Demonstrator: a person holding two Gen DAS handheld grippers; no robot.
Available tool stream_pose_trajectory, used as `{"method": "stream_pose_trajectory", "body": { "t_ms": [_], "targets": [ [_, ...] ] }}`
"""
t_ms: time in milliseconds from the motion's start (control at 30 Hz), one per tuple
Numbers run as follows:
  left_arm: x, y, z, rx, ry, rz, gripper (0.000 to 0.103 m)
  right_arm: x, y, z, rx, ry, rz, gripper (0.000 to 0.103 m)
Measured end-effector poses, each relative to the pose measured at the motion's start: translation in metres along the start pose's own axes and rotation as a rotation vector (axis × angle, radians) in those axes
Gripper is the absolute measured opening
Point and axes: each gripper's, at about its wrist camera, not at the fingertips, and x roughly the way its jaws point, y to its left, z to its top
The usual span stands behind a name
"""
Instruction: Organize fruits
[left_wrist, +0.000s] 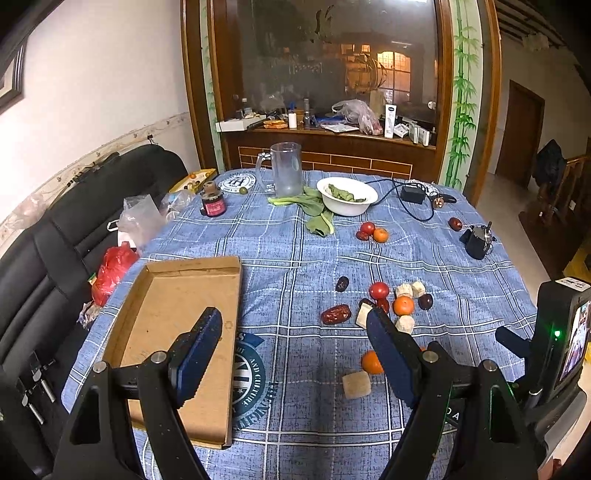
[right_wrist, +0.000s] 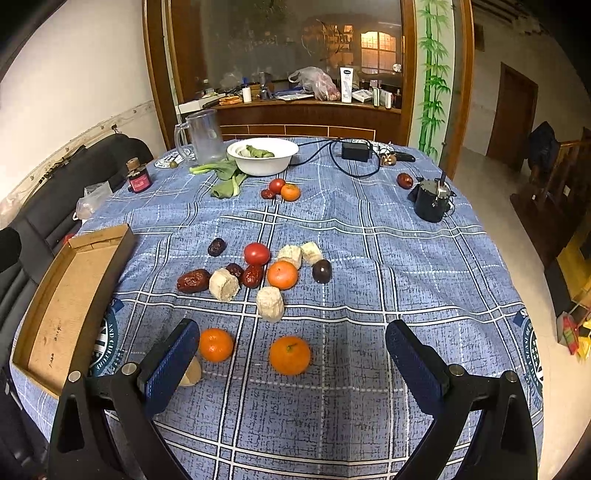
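Right wrist view shows the fruits (right_wrist: 258, 273) scattered mid-desk, none yet in the cardboard tray (right_wrist: 66, 306) at the left edge. Right claw (right_wrist: 291, 354) and left claw (left_wrist: 295, 332) are both spread, holding nothing.

Round emblem (left_wrist: 251, 376) on blue checked tablecloth (left_wrist: 317, 369) reading "AND CULTURE", other lettering too blurred to read
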Motion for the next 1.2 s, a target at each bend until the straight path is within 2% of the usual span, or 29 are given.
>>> {"method": "stream_pose_trajectory", "body": {
  "t_ms": [300, 433, 600, 700, 900, 1000, 1067, 1200],
  "targets": [
    [0.023, 0.006, -0.002, -0.022, 0.063, -0.017, 0.08, 0.014, -0.005, -0.001, 0.007, 0.035, 0.008, 0.102],
    [0.042, 0.029, -0.004, -0.093, 0.113, 0.0, 0.08, 0.02, -0.027, 0.0, 0.044, 0.04, -0.004, 0.102],
    [0.073, 0.053, -0.019, -0.171, 0.218, -0.004, 0.08, 0.027, -0.063, -0.007, 0.1, 0.065, -0.061, 0.102],
    [0.089, 0.043, -0.027, -0.152, 0.269, -0.058, 0.08, 0.034, -0.067, -0.014, 0.108, 0.101, -0.028, 0.102],
    [0.104, -0.009, -0.044, 0.019, 0.329, -0.241, 0.08, 0.045, -0.05, -0.017, 0.039, 0.136, 0.049, 0.1],
    [0.111, -0.024, -0.054, 0.075, 0.354, -0.31, 0.075, 0.054, -0.044, -0.019, 0.024, 0.171, 0.098, 0.091],
    [0.118, -0.029, -0.059, 0.087, 0.381, -0.35, 0.064, 0.063, -0.039, -0.02, 0.011, 0.203, 0.131, 0.079],
    [0.13, -0.029, -0.067, 0.095, 0.416, -0.374, 0.06, 0.076, -0.032, -0.022, 0.008, 0.241, 0.179, 0.073]
  ]
}}
